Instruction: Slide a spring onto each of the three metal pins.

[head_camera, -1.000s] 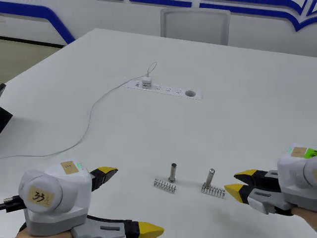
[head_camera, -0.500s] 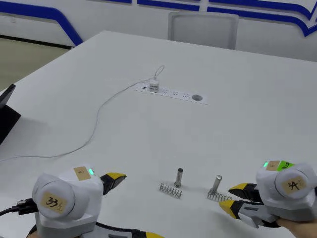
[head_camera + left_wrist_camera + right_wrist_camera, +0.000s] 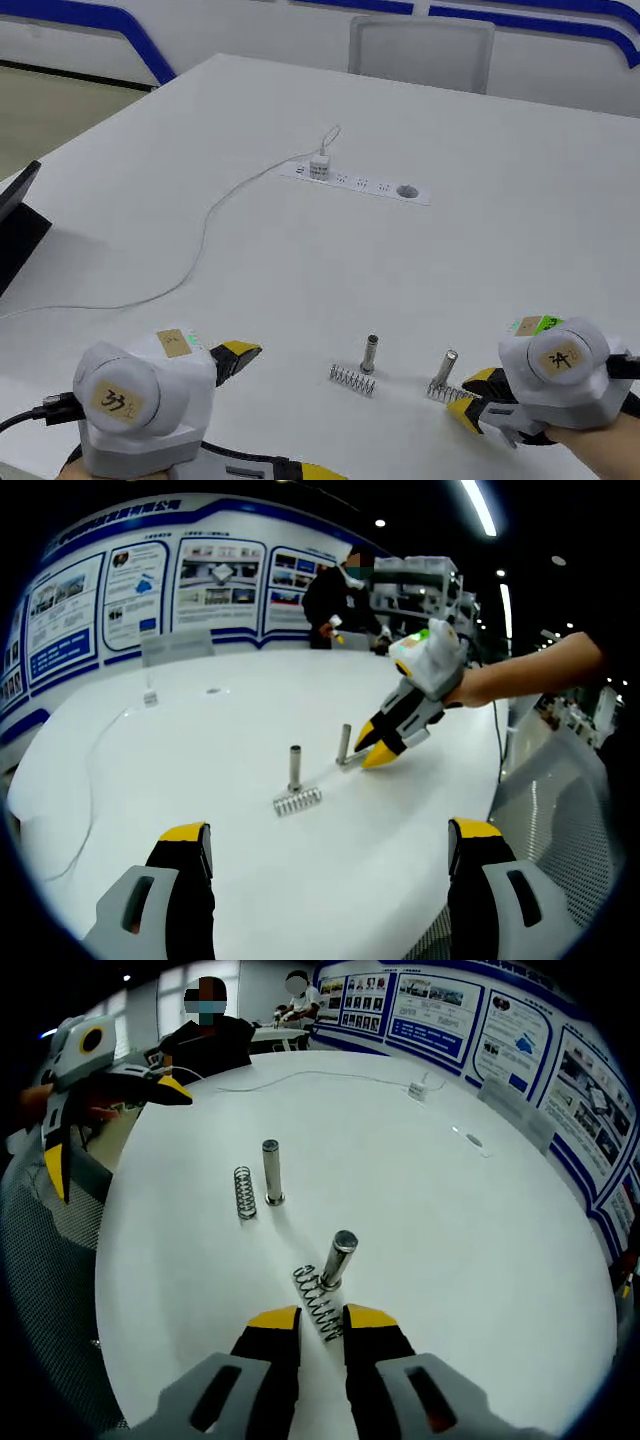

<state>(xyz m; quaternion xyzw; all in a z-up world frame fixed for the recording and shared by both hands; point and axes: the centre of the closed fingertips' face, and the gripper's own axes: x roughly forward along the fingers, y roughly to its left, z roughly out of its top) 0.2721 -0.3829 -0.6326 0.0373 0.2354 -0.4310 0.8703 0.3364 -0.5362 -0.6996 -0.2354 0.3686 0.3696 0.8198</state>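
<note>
Spring [image 3: 318,1303] lies flat on the white table [image 3: 300,270] at the foot of the near pin [image 3: 337,1258], its end between the narrowed jaws of my right gripper [image 3: 322,1320]; I cannot tell whether they pinch it. A second spring [image 3: 243,1192] lies just beside the far pin [image 3: 271,1172], while my left gripper [image 3: 330,832] hovers released, jaws wide, well apart from both.

Left hand-held gripper [image 3: 283,410] tagged 33; right hand-held gripper [image 3: 470,396] tagged 34.
</note>
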